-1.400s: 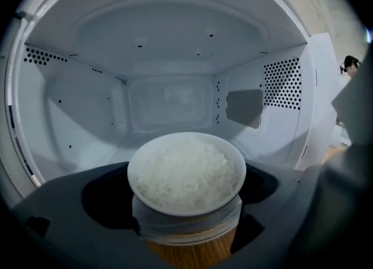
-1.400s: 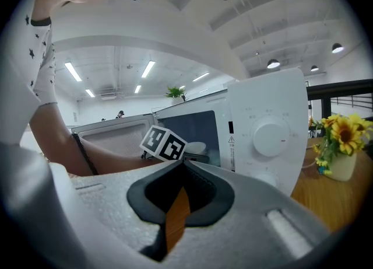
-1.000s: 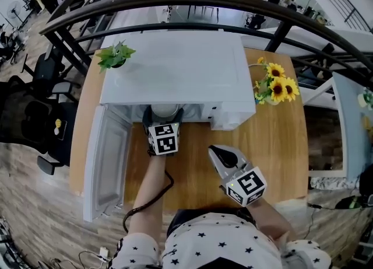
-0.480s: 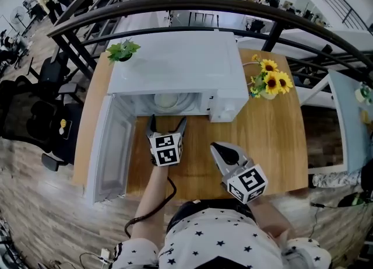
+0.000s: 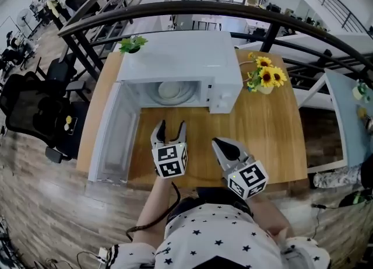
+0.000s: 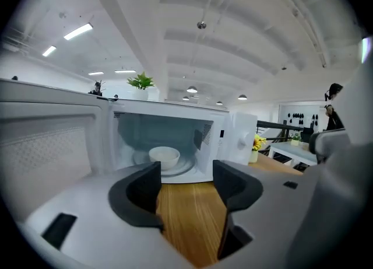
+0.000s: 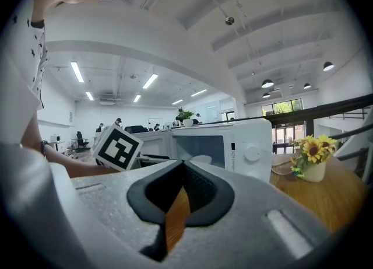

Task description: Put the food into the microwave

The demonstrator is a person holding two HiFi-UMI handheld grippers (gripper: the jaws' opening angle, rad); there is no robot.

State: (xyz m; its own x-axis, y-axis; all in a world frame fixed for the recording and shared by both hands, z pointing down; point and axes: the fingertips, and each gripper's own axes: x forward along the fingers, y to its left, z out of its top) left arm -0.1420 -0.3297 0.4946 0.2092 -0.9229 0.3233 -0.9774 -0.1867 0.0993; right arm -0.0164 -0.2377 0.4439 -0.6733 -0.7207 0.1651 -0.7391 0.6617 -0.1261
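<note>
So the bowl (image 5: 169, 90) of food is sitting on the turntable inside the microwave (image 5: 175, 58), upper middle of the frame, straight ahead of the left gripper (image 5: 170, 128). Its fingers have just been closing and are about half open now, with nothing but counter (image 5: 274, 133) between them. The right gripper (image 5: 220, 145) has its fingers pinched together, empty too. The door (image 5: 113, 139) hangs wide open at the left, nearer the left gripper, so I'd guess that one swings it shut.
</note>
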